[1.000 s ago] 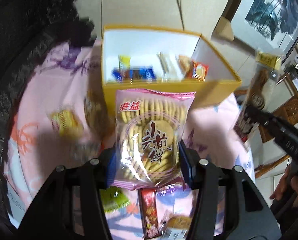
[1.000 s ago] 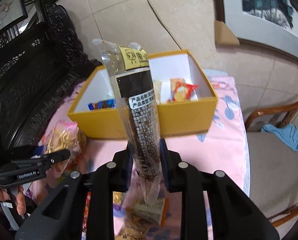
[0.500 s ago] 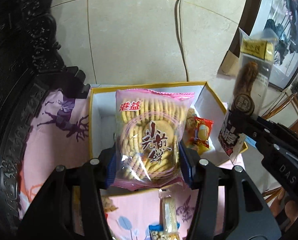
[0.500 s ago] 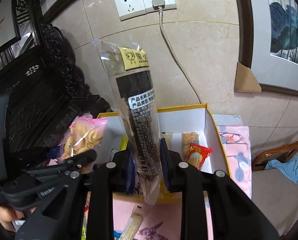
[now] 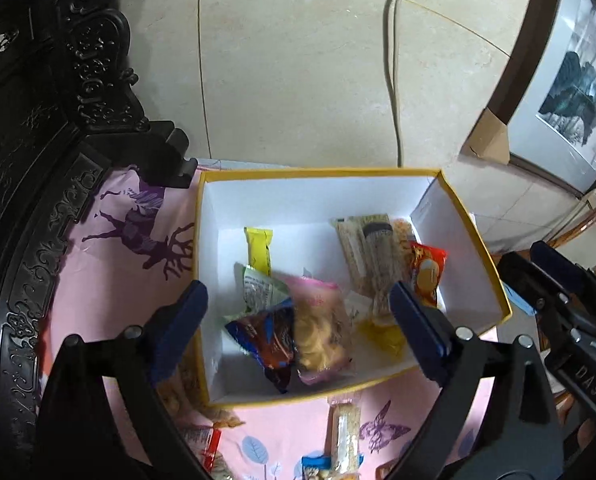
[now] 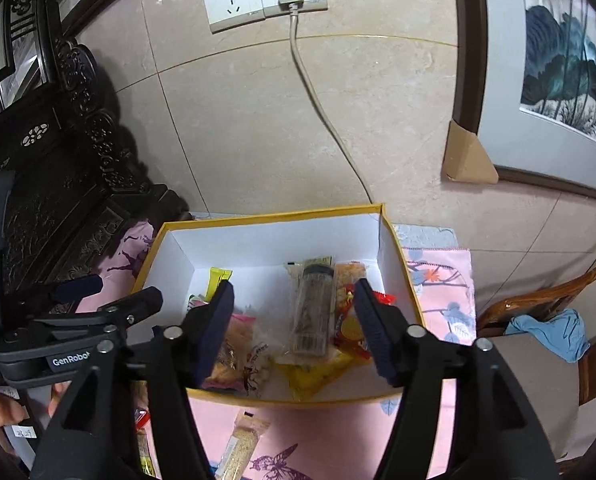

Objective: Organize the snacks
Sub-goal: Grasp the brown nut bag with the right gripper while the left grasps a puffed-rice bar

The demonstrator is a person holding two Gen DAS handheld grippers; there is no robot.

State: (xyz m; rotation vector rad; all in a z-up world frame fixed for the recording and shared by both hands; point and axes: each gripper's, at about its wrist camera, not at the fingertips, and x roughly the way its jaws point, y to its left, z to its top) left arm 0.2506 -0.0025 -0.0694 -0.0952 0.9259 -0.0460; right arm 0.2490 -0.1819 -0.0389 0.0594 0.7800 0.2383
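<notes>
Both claws above the yellow box [image 5: 494, 280], jaws opening, nothing between them. Left claw [image 5: 298, 320] released over the pink biscuit bag [image 5: 322, 328], lying blurred in the box at 6 o'clock. Right claw [image 6: 293, 320] likewise released; the long clear packet [image 6: 312, 312] lying flat at centre-right of the box, against the red packet [image 6: 354, 328]. Also inside: a yellow bar [image 5: 259, 248] at 10 o'clock and a dark blue wrapper [image 5: 269, 340] beside the pink bag. Still loose on the pink-clothed counter [image 5: 109, 272], at 6 o'clock outside the box: a sesame bar [image 5: 344, 436] and more packets.

Risks, as judged: wide jaws clipping the near box wall and shoving the light box across the cloth; claws colliding, being close together; slippery bags piling up and sliding over the rim.
</notes>
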